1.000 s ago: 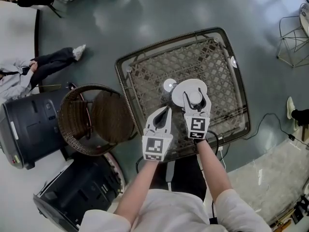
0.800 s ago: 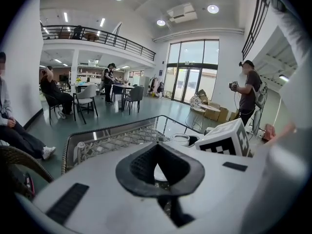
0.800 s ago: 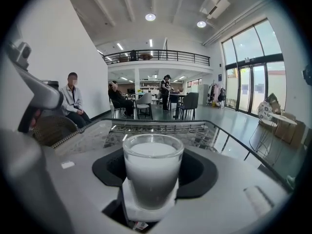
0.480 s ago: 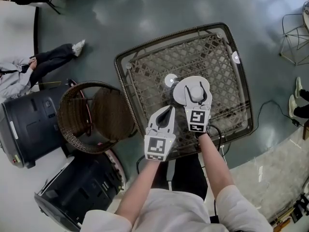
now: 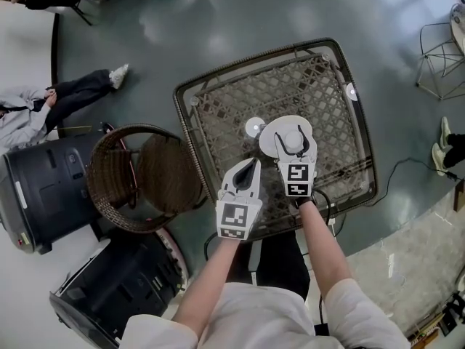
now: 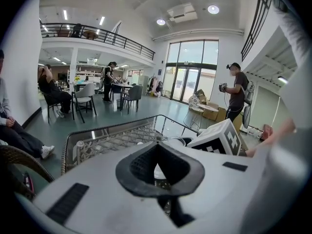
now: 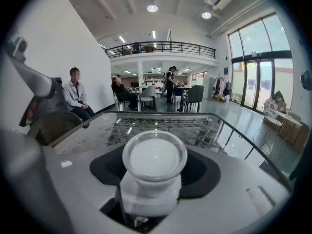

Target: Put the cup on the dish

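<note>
A white dish (image 5: 273, 134) lies on the glass-topped wicker table (image 5: 190, 145). The white cup (image 5: 293, 143) stands upright on the dish, right of its middle. My right gripper (image 5: 293, 138) reaches over the dish from the near side, and its jaws are opening with the cup between them. In the right gripper view the cup (image 7: 154, 156) fills the space between the black pads, with a little room on each side. My left gripper (image 5: 251, 167) hovers over the table's near edge, left of the dish, shut and empty.
A small white round piece (image 5: 254, 127) lies on the table just left of the dish. A round wicker chair (image 5: 138, 177) stands at the table's left, with black bins (image 5: 43, 187) beyond it. A seated person (image 5: 29, 111) is at far left, a wire chair (image 5: 439, 57) at top right.
The right gripper's jaws have spread a little around the cup on the dish. The left gripper has stayed where it was, still shut.
</note>
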Tool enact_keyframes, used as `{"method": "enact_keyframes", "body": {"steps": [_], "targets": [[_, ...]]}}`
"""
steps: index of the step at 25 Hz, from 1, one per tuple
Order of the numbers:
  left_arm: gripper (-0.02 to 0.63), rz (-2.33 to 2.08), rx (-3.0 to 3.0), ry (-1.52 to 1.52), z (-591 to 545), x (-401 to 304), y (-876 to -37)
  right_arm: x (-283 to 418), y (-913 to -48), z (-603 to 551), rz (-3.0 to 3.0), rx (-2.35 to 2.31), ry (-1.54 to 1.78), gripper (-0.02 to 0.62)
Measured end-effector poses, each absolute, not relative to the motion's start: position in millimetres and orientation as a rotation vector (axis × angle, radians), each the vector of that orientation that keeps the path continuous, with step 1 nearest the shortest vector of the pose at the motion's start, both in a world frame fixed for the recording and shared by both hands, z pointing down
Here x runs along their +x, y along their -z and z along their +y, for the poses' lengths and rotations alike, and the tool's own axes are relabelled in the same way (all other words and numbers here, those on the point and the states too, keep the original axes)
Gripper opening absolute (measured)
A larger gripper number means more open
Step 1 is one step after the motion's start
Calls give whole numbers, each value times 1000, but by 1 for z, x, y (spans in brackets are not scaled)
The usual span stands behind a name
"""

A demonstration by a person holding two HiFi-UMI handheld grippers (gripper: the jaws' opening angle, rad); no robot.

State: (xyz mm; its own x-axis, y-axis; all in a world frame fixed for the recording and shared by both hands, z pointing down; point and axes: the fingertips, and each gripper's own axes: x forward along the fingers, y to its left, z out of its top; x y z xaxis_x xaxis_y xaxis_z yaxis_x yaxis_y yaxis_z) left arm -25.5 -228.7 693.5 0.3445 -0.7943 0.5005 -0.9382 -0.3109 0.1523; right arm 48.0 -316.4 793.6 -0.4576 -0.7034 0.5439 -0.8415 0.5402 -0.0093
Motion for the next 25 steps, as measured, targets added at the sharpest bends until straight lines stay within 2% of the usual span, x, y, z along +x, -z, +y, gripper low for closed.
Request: {"method": "enact_keyframes", "body": {"steps": [6,10,13,16,18,25], "targets": [[3,-1503,2187,-468,-215,-25,-679,52,-772,-293,-2294,1233,-405,347],[3,-1502,2212,-438,-213,-21,-665,64,-750,-285,-2284,1273,-410,344],[3,-1507,2226,-406,-208,-20,-652,72,-725,-276,-2292,1318,-392,317],[3,-1514,2206,-357,-194,-23,-636,76,-695,-254,-2274,1355,-349,220],[3,-1521,2217,-319,-193,-21,-623,77,-671,-247,-2293,1382,-308,188],[3,-1512,2331,-242,-170,-7,-565,70,-579,-207,-2416,1464,-258,116]]}}
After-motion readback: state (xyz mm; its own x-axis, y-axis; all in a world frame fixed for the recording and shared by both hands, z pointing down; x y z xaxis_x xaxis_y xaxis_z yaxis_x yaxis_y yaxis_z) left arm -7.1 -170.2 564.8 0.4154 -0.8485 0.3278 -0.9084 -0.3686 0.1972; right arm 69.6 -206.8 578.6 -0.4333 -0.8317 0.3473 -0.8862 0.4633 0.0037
